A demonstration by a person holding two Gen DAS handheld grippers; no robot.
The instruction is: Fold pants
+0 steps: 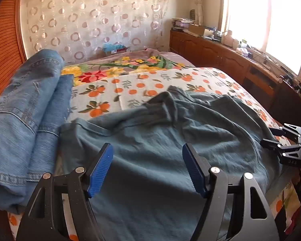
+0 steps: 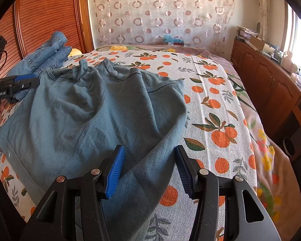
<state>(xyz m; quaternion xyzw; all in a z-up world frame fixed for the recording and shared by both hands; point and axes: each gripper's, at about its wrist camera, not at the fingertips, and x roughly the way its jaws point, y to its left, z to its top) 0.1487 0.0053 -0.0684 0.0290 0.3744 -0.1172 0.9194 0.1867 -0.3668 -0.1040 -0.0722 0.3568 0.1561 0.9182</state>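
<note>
Left wrist view: left gripper (image 1: 147,168) hangs with fingers spread wide, nothing pinched, teal pants (image 1: 160,136) rumpled just beneath on the orange-print bedspread (image 1: 142,84). Right wrist view: right gripper (image 2: 148,170) has its fingers parted, a pant leg lying between them; I cannot tell whether the pads press on it. "GenRobot.AI" reads on the left gripper's side. Folded jeans (image 1: 24,108) crowd the pants' left edge. Bare bedspread lies open beyond and rightward; wooden cabinets (image 2: 271,84) line the far side.
</note>
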